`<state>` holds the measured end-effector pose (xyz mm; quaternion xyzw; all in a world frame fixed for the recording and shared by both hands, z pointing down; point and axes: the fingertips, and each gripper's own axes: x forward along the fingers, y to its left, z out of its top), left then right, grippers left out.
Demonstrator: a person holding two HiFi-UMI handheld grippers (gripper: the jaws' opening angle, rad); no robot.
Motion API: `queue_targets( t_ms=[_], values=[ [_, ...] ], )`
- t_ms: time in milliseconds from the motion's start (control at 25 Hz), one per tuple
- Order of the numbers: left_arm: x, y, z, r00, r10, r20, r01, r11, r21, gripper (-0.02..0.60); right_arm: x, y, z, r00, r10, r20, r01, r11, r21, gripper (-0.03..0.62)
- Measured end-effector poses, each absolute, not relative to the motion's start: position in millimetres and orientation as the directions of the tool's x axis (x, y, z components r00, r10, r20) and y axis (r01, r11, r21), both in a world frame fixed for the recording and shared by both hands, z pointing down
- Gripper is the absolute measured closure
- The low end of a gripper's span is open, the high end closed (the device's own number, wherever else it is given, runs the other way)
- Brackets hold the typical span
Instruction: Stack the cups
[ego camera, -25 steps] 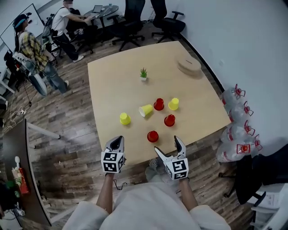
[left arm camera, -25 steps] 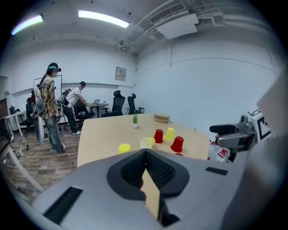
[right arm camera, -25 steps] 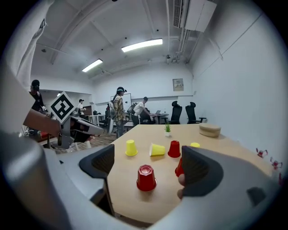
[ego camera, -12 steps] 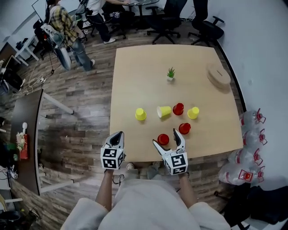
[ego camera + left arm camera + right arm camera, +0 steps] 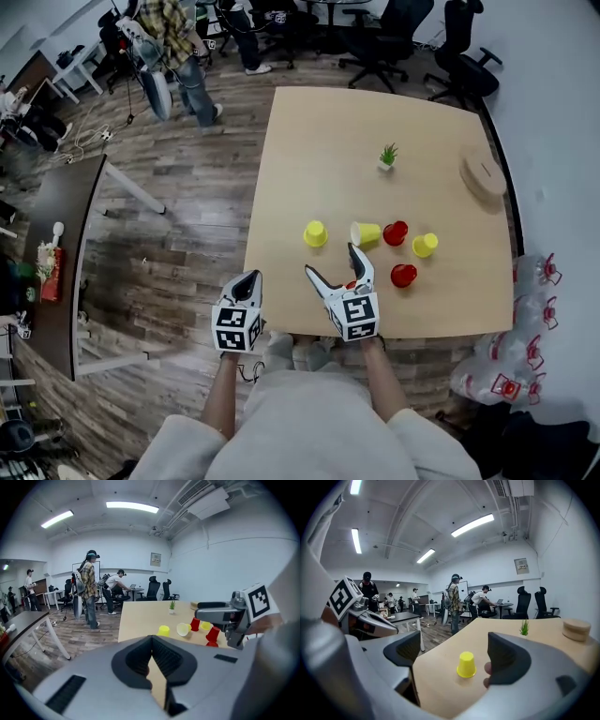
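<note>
Bright, even light falls from ceiling strip lights [image 5: 131, 506], leaving only faint soft shadows on the table [image 5: 328, 141] and no glare. Both gripper views bulge heavily, with black rounded corners; close to the lens, the left gripper [image 5: 151, 656] looks soft and unfocused.

A: What does the counter [image 5: 319, 131] carry at its far side?
B: A small potted plant [image 5: 387, 156], and a round wooden disc [image 5: 484, 177] near the right edge.
A: And around the counter?
B: Wood-plank floor [image 5: 187, 244], a dark desk [image 5: 42, 216] at left, office chairs [image 5: 389, 19], and one standing person [image 5: 187, 66].
</note>
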<state>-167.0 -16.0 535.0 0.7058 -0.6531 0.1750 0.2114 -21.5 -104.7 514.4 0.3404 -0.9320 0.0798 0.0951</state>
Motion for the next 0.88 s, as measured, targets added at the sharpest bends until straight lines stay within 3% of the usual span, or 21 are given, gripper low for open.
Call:
queue_targets(
  t_ms=[240, 600, 880],
  values=[
    [-188, -14, 533, 0.085, -0.858, 0.507, -0.994, -0.041, 0.097, 0.571, -57, -136, 530, -0.722, -0.639, 0.266, -0.676, 0.733, -0.073, 0.160],
    [-232, -10, 533, 0.097, -0.859, 0.503, -0.991, -0.037, 0.127, 0.571, -84, -175, 607, -0.600, -0.656, 0.457, -0.767, 0.635, -0.095, 0.177],
    [-261, -7, 532, 0.087, -0.856, 0.510, -0.992, -0.026, 0.126, 0.571, -88, -193, 650, -0.516, -0.643, 0.566, -0.815, 0.571, -0.094, 0.237]
  ],
)
